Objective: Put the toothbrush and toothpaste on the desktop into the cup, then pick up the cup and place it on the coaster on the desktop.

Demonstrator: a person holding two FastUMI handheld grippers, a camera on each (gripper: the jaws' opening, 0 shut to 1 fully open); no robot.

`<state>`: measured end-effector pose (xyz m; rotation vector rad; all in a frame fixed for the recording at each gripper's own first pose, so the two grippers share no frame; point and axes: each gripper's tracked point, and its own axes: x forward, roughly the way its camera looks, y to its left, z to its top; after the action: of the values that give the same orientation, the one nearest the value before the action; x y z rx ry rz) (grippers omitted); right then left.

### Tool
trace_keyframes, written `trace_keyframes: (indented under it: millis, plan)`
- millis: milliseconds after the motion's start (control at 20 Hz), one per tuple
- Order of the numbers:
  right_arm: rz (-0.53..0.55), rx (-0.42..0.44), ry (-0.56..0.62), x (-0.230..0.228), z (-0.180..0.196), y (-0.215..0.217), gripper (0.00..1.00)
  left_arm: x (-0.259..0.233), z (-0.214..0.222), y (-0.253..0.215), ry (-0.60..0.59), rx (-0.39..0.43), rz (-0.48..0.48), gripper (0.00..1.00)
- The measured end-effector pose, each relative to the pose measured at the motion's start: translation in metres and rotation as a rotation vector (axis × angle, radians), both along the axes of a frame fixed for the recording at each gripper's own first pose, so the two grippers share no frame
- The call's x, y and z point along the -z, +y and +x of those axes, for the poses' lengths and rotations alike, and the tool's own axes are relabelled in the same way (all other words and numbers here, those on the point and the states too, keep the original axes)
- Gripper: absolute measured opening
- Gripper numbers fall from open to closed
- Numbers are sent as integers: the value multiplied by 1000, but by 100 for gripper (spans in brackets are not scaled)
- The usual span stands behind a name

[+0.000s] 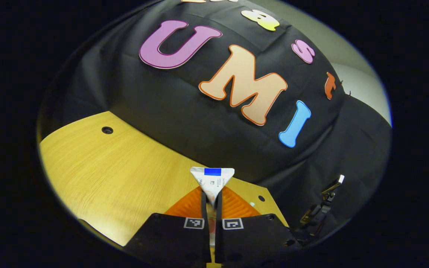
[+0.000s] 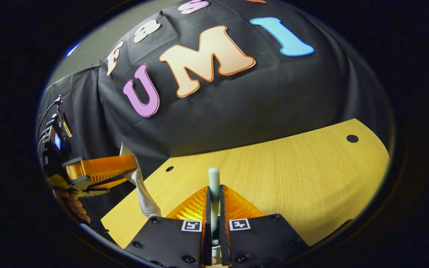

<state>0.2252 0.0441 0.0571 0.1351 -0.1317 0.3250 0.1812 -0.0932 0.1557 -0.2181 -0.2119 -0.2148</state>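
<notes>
Across the left gripper view, a pale wooden desktop (image 1: 117, 167) with small round holes (image 1: 107, 130) runs back to the black cloth wall (image 1: 199, 126), with a strip of plain wall (image 1: 359, 82) beyond. The left gripper (image 1: 211, 208) pinches the toothpaste (image 1: 212, 180), crimped end up, off the wood.

Over in the right gripper view, the same desktop (image 2: 292, 175) meets the cloth (image 2: 255, 108). The right gripper (image 2: 214, 212) clamps the toothbrush (image 2: 214, 178) upright. Off to the side, the left gripper (image 2: 99, 169) holds the toothpaste (image 2: 142, 190) beside the desk's edge, a hand (image 2: 75, 204) beneath it.
</notes>
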Motion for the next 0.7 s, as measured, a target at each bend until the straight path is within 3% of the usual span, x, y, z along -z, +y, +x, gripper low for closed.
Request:
trace_keyframes:
  millis: [100,150,200,350,700]
  plan:
    - [-14,0,4,5,-2,-4,12,4,5,-12,-5,22,22,3]
    - [-30,0,3,6,-6,-7,5,6,6,-18,-7,36,32,3]
    - [-52,11,-3,7,-11,-12,21,10,7,-24,-3,49,42,3]
    - [-100,73,-50,-4,-27,-37,97,20,9,-35,7,59,76,3]
    - [-120,216,-32,5,-69,-112,98,36,17,-56,14,66,124,3]
